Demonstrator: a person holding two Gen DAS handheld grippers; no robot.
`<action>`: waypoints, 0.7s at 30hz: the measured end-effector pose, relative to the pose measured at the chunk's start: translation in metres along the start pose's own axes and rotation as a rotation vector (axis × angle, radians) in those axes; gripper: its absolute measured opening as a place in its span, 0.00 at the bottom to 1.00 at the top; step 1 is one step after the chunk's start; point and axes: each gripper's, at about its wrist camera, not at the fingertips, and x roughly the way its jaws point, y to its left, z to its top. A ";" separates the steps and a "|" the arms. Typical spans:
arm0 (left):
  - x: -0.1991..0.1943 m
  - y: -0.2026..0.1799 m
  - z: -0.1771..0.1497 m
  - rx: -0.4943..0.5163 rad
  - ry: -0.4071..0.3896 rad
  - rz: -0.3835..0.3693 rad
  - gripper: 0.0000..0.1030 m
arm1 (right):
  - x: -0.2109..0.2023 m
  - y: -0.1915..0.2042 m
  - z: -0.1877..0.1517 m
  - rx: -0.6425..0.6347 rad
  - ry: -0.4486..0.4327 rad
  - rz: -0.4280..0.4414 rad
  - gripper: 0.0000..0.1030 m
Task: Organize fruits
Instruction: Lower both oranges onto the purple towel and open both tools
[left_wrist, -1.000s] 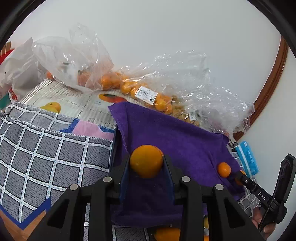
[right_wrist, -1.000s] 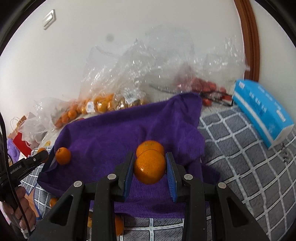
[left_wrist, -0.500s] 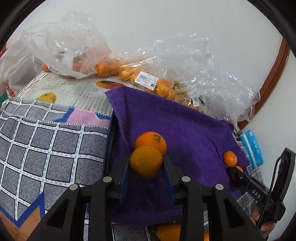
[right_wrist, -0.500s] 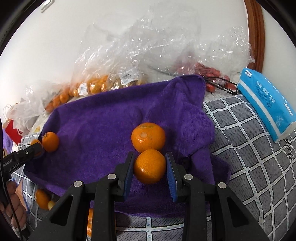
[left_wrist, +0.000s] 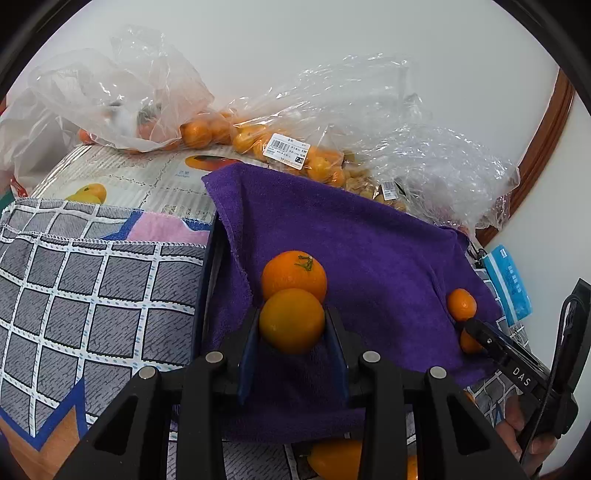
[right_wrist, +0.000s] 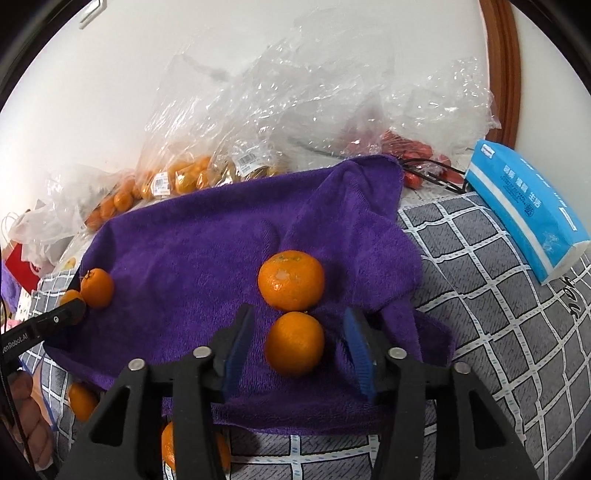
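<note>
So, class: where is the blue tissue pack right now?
In the right wrist view the tissue pack lies at the far right on the checked cloth, beside the purple towel.

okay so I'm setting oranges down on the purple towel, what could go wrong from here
The right gripper has its jaws opening around an orange that sits against another orange on the rumpled purple towel; it may roll off toward the near edge. The left gripper is clamped on its own orange, pressed close to a placed one, which it could nudge away on release.
</note>
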 end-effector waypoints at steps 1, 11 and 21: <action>0.000 0.001 0.000 -0.003 -0.001 0.000 0.32 | -0.001 0.000 0.000 0.001 -0.004 0.002 0.51; 0.001 0.001 0.001 -0.003 -0.001 0.012 0.32 | -0.006 0.005 -0.003 -0.015 -0.036 -0.011 0.61; -0.015 0.005 0.005 -0.031 -0.062 -0.025 0.36 | -0.023 0.018 -0.005 -0.093 -0.100 -0.023 0.64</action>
